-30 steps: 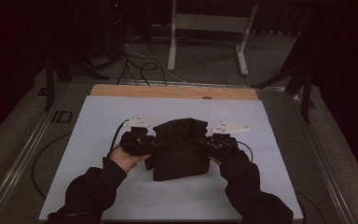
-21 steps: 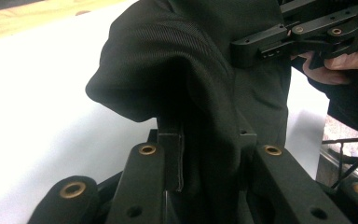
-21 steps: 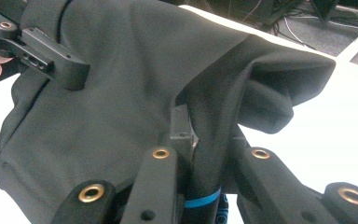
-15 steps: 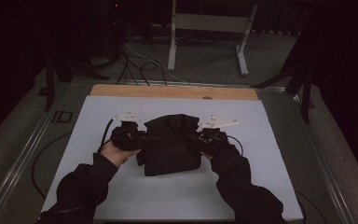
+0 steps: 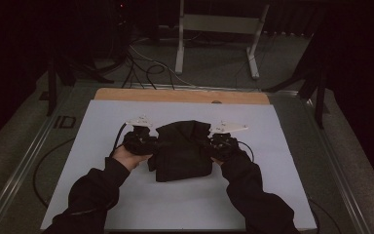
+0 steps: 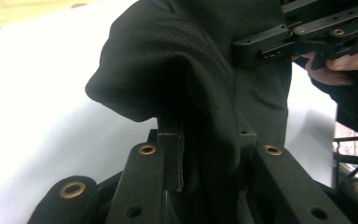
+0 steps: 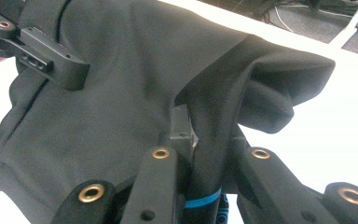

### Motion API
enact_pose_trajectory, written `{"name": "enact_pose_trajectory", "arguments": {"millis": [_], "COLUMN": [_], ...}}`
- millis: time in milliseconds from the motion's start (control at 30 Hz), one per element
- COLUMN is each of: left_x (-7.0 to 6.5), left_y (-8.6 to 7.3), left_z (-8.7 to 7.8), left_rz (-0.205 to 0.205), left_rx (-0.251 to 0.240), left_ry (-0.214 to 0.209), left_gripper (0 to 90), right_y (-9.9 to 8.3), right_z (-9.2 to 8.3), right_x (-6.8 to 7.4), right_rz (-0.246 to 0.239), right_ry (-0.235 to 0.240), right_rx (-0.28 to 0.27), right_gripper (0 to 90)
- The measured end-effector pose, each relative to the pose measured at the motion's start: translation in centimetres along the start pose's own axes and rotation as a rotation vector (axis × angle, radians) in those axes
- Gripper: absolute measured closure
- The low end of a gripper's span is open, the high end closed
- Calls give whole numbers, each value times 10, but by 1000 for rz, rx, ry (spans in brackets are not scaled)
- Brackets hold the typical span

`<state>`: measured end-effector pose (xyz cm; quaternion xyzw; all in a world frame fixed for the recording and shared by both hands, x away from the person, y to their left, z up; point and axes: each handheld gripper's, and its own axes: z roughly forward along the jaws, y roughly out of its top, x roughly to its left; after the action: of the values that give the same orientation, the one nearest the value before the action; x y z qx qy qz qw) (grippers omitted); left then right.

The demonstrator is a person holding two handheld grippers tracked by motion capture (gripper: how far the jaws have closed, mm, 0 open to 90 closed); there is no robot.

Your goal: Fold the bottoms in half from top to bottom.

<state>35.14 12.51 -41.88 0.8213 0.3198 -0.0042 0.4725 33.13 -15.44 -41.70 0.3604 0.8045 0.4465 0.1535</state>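
both claws are clamped on the black cloth (image 5: pixel 182 151), left gripper (image 5: pixel 146 141) on its left edge, right gripper (image 5: pixel 214 145) on its right edge.

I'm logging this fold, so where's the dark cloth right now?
In the high view the dark cloth lies bunched mid-table on the white sheet, between the left tool and right tool, each shut on an edge.

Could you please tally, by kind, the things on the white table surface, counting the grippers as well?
Dark cloth: 1, folded, held between both grippers.
Grippers: 2, left gripper and right gripper, each clamped on a fold.
Total: 3.
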Motion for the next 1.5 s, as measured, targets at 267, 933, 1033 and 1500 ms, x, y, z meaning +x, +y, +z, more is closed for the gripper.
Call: {"name": "enact_pose_trajectory", "arguments": {"millis": [267, 933, 1033, 1500], "left_x": [13, 53, 60, 82], "left_y": [-5, -10, -9, -4], "left_z": [17, 52, 57, 74], "left_rz": [-38, -111, -123, -181], "left_rx": [14, 68, 67, 85], "left_ry": [3, 46, 53, 68], "left_gripper": [735, 733, 732, 728], "right_y": [-7, -17, -15, -11], "right_z": [16, 60, 64, 87], "right_x": [-10, -34, -38, -60], "right_rz": [8, 34, 39, 69], "right_ry": [-21, -68, -73, -90], "right_rx": [34, 115, 119, 160], "right_gripper": [810, 809, 809, 807]}}
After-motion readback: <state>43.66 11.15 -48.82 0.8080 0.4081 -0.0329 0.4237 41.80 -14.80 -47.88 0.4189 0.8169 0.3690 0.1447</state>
